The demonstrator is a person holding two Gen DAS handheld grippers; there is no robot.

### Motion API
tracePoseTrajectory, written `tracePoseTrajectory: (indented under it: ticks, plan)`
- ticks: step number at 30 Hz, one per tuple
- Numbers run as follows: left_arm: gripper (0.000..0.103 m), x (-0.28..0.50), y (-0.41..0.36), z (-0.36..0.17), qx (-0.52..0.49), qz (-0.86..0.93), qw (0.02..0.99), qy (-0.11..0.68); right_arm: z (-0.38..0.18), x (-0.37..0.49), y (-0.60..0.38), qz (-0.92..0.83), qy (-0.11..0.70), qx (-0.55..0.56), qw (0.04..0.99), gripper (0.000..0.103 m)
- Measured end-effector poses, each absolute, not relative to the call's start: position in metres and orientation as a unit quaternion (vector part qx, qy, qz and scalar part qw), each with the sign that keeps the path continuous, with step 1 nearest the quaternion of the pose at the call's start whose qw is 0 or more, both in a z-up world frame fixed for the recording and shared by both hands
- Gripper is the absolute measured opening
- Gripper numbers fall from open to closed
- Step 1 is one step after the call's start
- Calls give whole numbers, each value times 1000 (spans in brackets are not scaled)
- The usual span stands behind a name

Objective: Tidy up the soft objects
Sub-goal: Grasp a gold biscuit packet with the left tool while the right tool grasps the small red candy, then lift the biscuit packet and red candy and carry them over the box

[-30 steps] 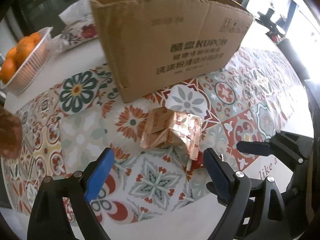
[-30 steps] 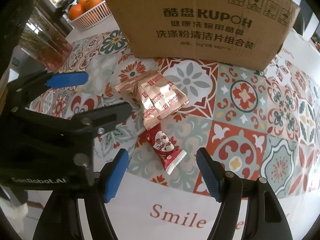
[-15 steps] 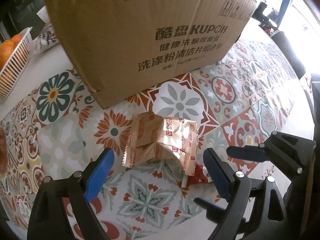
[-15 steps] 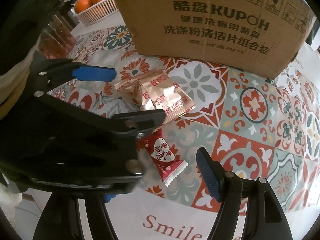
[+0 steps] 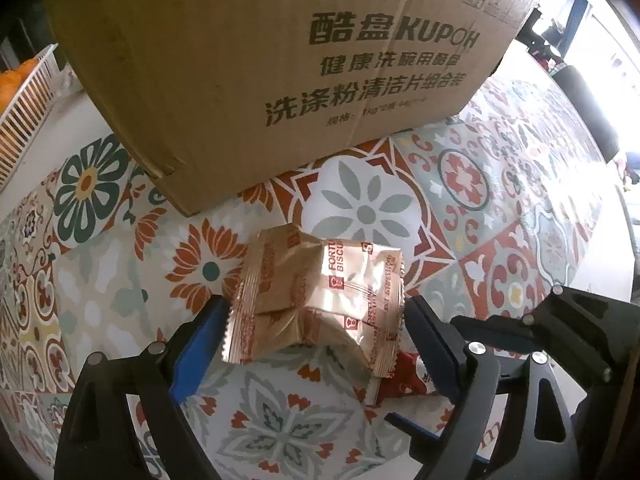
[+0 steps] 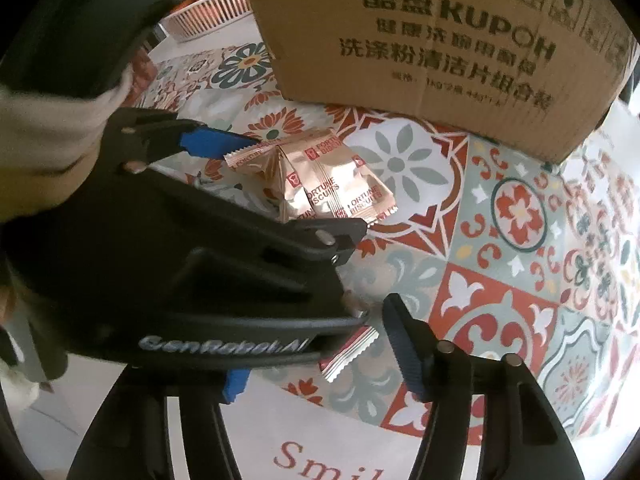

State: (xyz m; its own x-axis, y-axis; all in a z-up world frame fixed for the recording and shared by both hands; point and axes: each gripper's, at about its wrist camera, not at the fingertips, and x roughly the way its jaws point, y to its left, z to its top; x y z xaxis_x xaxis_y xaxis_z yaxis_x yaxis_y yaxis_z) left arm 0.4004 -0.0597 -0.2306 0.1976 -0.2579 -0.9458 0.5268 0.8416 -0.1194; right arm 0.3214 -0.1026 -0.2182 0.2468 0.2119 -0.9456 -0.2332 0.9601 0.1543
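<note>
At the far left I see a white basket [image 5: 24, 100] of oranges [image 5: 12, 80] on the patterned tablecloth [image 5: 100, 248]. My left gripper [image 5: 316, 320] points steeply down with its blue fingers [image 5: 200, 340] apart, one on each side of the gold fortune biscuit packets [image 5: 320, 296]; the left pad sits right at the crimped edge, though I cannot tell whether it presses. The packets lie on the cloth just near of the cardboard box [image 5: 280, 60]. Right of them, partly tucked under, is a red candy packet [image 5: 404, 380]. My right gripper [image 6: 316, 360] straddles it; its jaws have just been closing, and the packet's end [image 6: 348, 354] shows between them, the pads not yet on it.
</note>
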Motion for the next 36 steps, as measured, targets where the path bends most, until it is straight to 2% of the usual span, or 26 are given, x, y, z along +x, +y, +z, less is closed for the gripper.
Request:
tracePoseTrajectory:
  ticks: [1,5,11,12,16,22,36]
  plan:
    - [87,401,-62,-232,117,-255,766,578,-219,320,-101,140,594,-16,792,58]
    - [78,401,-62,-236,127,-243,775,570,-221,320,-96,131,588,-33,798,41]
    - [60,400,-55,-233,119,-237,781,566,-224,318,-99,113,579,-33,807,31]
    - [59,401,-52,-231,114,-237,780,568,-224,318,-99,109,578,-35,808,25]
    - [51,399,-41,-227,103,-228,783,570,-225,320,-104,96,578,-31,810,25]
    - [47,392,-37,-224,88,-221,785,572,-219,321,-124,81,573,-20,815,25]
    - [45,355,-11,-177,84,-187,813,544,-191,298,-131,76,550,-3,832,25]
